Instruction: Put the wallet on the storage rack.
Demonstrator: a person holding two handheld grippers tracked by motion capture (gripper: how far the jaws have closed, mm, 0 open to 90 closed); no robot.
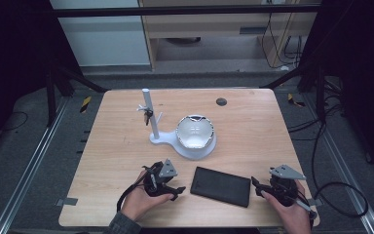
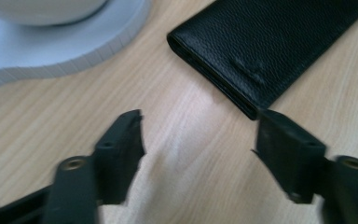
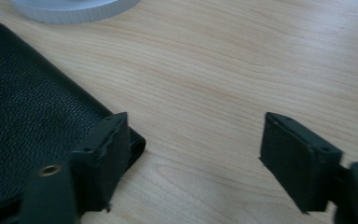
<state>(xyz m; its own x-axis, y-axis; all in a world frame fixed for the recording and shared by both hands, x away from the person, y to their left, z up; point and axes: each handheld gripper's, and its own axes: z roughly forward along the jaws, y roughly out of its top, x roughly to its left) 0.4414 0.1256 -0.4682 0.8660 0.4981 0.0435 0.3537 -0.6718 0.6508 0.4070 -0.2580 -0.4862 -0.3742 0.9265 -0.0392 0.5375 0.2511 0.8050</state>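
Observation:
A black leather wallet (image 1: 220, 186) lies flat on the wooden table (image 1: 253, 131) near its front edge, between my two grippers. My left gripper (image 1: 177, 191) is just left of it, low over the table, jaws pointing at the wallet's left end. In the left gripper view the wallet (image 2: 270, 51) lies ahead and the left gripper (image 2: 198, 135) is open over bare wood, its right jaw near the wallet's corner. My right gripper (image 1: 255, 187) sits at the wallet's right end. In the right gripper view that gripper (image 3: 196, 135) is open, its left jaw over the wallet's (image 3: 28, 102) corner.
Behind the wallet stands a white base (image 1: 195, 148) carrying a white bowl-shaped shell (image 1: 195, 130) and an upright white post (image 1: 147, 105) with small pegs. A small dark disc (image 1: 221, 102) sits at the table's far side. The base's rim (image 2: 74, 46) is close to the left gripper.

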